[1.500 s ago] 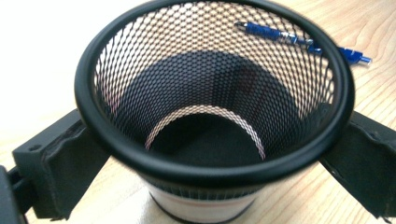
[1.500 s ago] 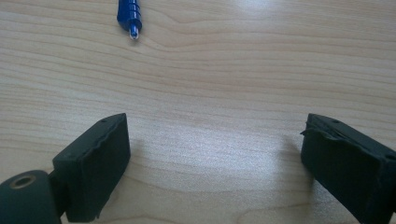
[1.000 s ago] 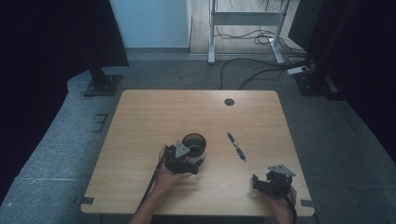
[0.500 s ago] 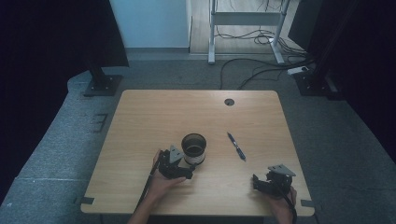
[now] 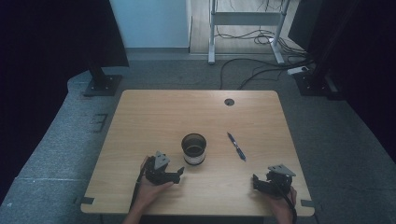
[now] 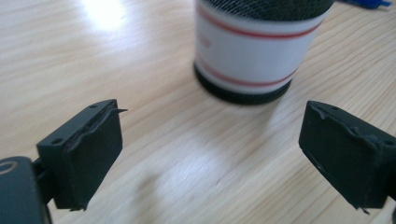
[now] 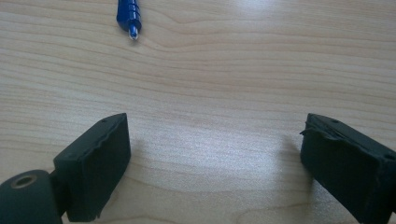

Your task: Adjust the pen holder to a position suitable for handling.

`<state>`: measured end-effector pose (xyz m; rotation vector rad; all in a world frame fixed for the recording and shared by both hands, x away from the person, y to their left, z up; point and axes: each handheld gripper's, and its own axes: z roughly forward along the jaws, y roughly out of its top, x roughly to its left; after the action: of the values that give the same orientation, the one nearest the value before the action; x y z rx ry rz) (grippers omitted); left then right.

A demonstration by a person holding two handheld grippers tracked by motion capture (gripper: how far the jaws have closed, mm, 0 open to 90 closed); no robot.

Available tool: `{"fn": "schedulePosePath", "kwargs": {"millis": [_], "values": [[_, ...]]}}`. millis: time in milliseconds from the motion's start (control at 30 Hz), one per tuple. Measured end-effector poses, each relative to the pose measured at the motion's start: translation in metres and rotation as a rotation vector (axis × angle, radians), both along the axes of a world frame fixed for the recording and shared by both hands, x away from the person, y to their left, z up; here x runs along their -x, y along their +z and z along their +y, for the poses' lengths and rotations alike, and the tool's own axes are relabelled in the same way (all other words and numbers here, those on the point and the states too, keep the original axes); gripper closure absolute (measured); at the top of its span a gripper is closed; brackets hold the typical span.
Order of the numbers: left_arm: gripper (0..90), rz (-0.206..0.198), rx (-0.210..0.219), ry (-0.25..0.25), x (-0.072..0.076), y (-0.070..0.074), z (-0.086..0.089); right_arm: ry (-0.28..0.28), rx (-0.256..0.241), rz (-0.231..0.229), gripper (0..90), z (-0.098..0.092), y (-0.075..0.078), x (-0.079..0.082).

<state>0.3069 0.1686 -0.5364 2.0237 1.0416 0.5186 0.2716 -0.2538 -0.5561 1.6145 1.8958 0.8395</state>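
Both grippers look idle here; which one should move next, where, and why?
Probably the right gripper eases forward to the blue pen: its jaws stand open and empty, with the pen tip lying ahead on bare table. The cup stands upright, apart from the open left gripper.

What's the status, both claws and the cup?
Left claw open, empty, short of the cup. Right claw open, empty, over bare table, pen ahead of it. Cup upright, untouched. Nothing in the way.

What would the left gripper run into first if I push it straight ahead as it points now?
Most likely the mesh-topped cup: it stands just beyond the open left gripper, slightly right of centre, with bare table between. Depth is hard to judge.
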Motion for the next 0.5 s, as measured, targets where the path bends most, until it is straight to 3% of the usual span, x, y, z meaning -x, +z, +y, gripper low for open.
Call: {"fn": "schedulePosePath", "kwargs": {"millis": [500], "values": [[10.9, 0.010, 0.010, 0.073, 0.010, -0.006, 0.039, -0.002, 0.001, 0.000, 8.1, 0.000, 0.000, 0.000]]}}
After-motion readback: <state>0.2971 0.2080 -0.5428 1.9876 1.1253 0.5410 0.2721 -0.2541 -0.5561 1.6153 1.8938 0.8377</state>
